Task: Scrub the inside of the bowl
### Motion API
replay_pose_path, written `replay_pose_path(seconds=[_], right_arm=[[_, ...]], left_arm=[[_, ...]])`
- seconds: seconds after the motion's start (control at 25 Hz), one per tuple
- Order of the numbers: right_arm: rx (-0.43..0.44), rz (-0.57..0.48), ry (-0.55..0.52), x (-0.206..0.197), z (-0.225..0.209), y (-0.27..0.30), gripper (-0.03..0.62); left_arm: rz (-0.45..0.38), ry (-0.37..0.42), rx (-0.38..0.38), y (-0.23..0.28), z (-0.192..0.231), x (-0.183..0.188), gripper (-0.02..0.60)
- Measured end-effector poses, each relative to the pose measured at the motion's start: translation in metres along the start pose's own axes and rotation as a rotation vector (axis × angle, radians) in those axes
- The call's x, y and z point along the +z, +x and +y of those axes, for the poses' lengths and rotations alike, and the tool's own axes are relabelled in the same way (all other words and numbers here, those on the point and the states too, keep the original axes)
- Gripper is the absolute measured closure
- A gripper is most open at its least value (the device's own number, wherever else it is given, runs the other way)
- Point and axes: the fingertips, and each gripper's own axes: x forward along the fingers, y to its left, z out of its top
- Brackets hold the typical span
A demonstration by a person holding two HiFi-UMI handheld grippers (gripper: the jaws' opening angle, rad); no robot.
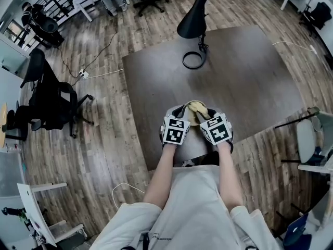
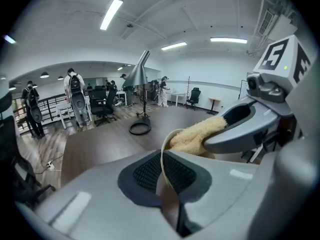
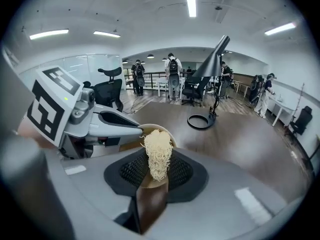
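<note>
- Bowl point(image 2: 162, 161) sat near the front edge of the wide dark desk point(image 1: 250, 82), just ahead of the person and between the two claws.
- A black lamp point(image 1: 195, 17) stood well beyond the bowl, its ring base on the desk's far side.
- The left claw point(image 2: 162, 173) was closed on the near rim of the bowl, the thin pale wall pinched between its pads.
- The right claw point(image 3: 156, 170) was clamped on a yellowish fibrous scrubber point(image 3: 158, 154), whose free end reached over the rim into the bowl.
- The two claws sat close side by side, their marker cubes facing up.
</note>
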Motion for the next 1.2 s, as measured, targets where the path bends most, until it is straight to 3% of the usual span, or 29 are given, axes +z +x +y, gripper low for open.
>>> replay_pose_path(seconds=[0.12,0.24,0.36,0.52,0.76,0.96,1.2], right_arm=[[0.003,-0.022,0.03,0.001,-0.01,-0.014,0.48],[0.016,-0.056,0.08,0.003,-0.022,-0.025,0.48],[0.062,-0.053,0.089,0.009,-0.03,-0.024,0.48],[0.138,-0.014,-0.014,0.022,-0.029,-0.013,0.48],[0.347,0.023,-0.125,0.038,-0.015,-0.002,0.48],[0.443,0.067,-0.256,0.037,-0.012,-0.011,0.48],[0.519,0.06,-0.303,0.017,-0.033,-0.029,0.481]], left_arm=[[0.047,0.009,0.04,0.001,0.013,-0.013,0.565],[0.069,0.08,0.07,0.0,0.024,-0.025,0.565],[0.053,0.204,0.084,-0.002,0.022,-0.021,0.565],[0.027,0.39,0.1,-0.003,0.005,-0.009,0.565],[0.028,0.626,0.157,-0.002,-0.028,0.001,0.565],[0.036,0.714,0.227,-0.009,-0.05,0.016,0.565],[0.07,0.767,0.304,-0.015,-0.083,0.025,0.565]])
